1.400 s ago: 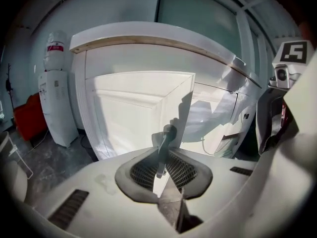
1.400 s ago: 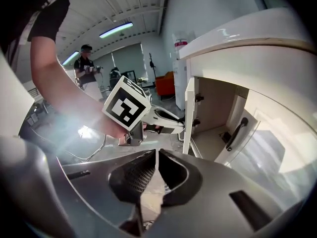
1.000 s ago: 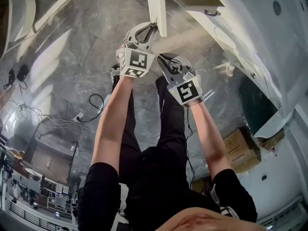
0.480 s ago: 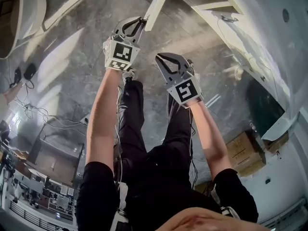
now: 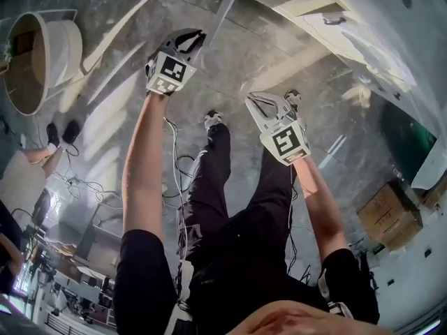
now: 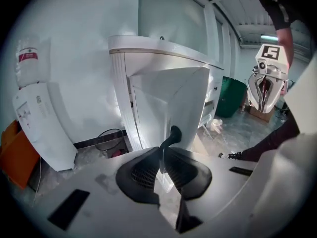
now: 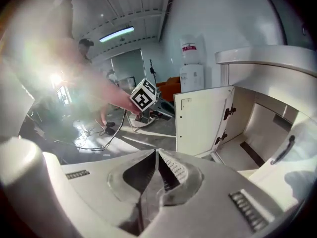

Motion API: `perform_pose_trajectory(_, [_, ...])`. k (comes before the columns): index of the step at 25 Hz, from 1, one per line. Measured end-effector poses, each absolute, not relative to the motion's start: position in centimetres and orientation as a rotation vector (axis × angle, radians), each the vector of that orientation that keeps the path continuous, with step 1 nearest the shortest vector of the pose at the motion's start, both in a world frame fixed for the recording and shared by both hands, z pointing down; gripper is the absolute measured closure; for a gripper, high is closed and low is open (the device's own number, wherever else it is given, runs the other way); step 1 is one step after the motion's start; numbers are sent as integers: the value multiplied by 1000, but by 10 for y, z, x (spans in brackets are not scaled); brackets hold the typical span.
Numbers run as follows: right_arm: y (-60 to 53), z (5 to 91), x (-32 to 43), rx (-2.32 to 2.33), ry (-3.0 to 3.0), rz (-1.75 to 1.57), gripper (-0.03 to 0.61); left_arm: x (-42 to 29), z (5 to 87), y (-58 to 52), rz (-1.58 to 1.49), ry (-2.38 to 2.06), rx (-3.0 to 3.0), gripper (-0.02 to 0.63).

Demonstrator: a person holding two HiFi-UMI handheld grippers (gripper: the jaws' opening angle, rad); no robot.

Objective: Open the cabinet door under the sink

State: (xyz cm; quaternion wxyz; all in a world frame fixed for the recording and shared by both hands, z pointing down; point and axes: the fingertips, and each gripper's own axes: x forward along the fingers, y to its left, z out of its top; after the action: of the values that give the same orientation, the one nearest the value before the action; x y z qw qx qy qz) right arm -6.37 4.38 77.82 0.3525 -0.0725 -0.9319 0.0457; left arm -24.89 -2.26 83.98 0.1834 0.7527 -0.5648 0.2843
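Observation:
The white cabinet door [image 5: 228,4] [image 6: 171,100] under the sink stands swung out from the cabinet. My left gripper [image 5: 188,42] [image 6: 162,156] is shut on the door's dark handle [image 6: 168,139], which rises between the pads. In the right gripper view the open door [image 7: 203,119] shows its inner face and hinges, with the bare cabinet inside [image 7: 257,128] to its right. My right gripper [image 5: 260,103] [image 7: 157,156] is shut with nothing in it and hangs apart from the door. A second handle [image 7: 286,149] sits on the neighbouring door.
A white round tub [image 5: 38,61] stands on the floor at the left, with cables [image 5: 174,166] trailing near my legs. A cardboard box [image 5: 384,215] lies at the right. A green bin [image 6: 232,95] stands past the cabinet and a water dispenser [image 6: 39,120] to its left.
The left gripper has drawn the door further out, moving left with the handle. The right gripper has dropped down and right, away from the door edge.

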Motion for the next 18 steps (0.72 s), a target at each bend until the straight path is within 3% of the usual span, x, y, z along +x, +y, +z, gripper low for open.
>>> perform_pose_trajectory(11, [67, 730, -56, 4, -2457, 191, 503, -267, 837, -11, 804, -1595, 2023, 575])
perform_pose_trajectory(18, [79, 679, -52, 90, -2442, 188, 503, -264, 791, 24, 704, -1568, 2067, 575])
